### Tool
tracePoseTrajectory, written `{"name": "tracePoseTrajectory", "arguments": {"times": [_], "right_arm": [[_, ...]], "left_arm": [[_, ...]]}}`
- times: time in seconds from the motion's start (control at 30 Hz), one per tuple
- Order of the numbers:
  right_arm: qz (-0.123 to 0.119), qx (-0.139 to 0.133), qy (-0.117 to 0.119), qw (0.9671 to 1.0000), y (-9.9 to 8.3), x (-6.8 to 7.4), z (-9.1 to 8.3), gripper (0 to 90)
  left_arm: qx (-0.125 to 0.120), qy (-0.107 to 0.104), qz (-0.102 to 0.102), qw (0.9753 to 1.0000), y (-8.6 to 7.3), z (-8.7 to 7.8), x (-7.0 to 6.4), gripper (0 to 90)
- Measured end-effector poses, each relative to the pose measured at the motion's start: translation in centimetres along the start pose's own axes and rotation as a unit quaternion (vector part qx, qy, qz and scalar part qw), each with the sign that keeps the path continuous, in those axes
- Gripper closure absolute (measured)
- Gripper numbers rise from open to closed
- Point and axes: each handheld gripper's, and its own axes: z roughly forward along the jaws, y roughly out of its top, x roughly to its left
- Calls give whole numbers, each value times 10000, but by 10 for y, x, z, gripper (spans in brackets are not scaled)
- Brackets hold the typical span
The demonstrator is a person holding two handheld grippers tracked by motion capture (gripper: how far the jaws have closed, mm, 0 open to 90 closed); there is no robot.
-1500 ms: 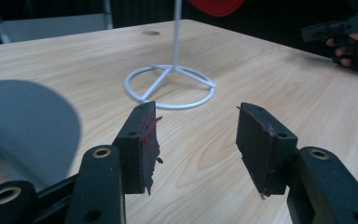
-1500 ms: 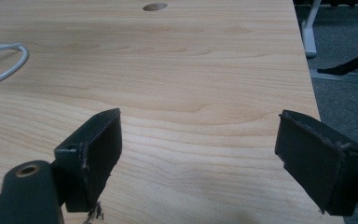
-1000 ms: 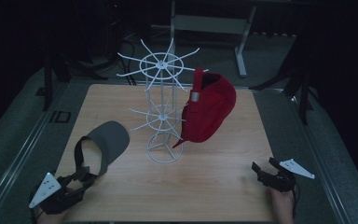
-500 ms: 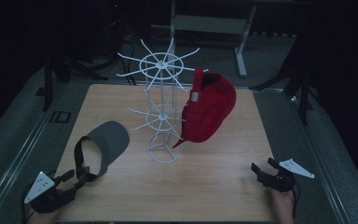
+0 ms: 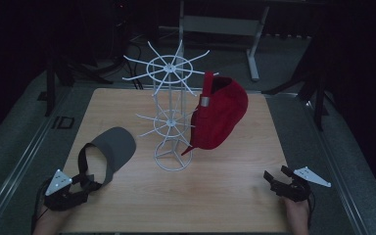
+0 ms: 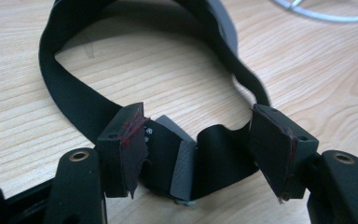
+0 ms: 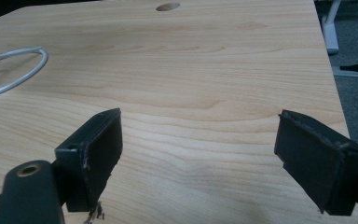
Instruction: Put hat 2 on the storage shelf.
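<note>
A grey visor (image 5: 113, 148) with a black strap (image 6: 74, 100) lies on the left of the wooden table (image 5: 235, 196). My left gripper (image 5: 91, 185) is at the visor's near end. It stands open in the left gripper view (image 6: 200, 156), its jaws on either side of the strap's folded rear part and not pressing it. A red cap (image 5: 221, 115) hangs on a white wire rack (image 5: 169, 122) at the table's middle. At the table's near right corner my right gripper (image 5: 274, 176) is open (image 7: 198, 154) over bare wood, with nothing between its jaws.
The rack's ring base (image 7: 9, 70) rests on the table to the left ahead of my right gripper and also shows beyond the visor (image 6: 326, 16). A round hole (image 7: 168, 6) marks the table's far edge. Dark stands and a metal frame (image 5: 220, 24) surround the table.
My left gripper drew back toward the near left, then came forward and right, so that its jaws now straddle the visor's strap. The right gripper has stayed still.
</note>
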Motion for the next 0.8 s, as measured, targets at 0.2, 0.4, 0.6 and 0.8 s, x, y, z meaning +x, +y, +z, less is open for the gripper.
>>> {"name": "tracePoseTrajectory", "arguments": {"times": [0.2, 0.4, 0.6, 0.8], "right_arm": [[-24, 24, 16, 10000, 0, 1, 1, 149], [-32, 41, 17, 10000, 0, 1, 1, 149], [-29, 68, 23, 10000, 0, 1, 1, 150], [4, 38, 51, 10000, 1, 1, 0, 149]], "left_arm": [[614, 57, 61, 9981, 1, 7, 0, 407], [577, 65, 47, 9983, 0, 5, 0, 508], [524, 90, 2, 9986, -2, 1, 0, 781], [239, 245, 125, 9993, -1, -2, -6, 828]]}}
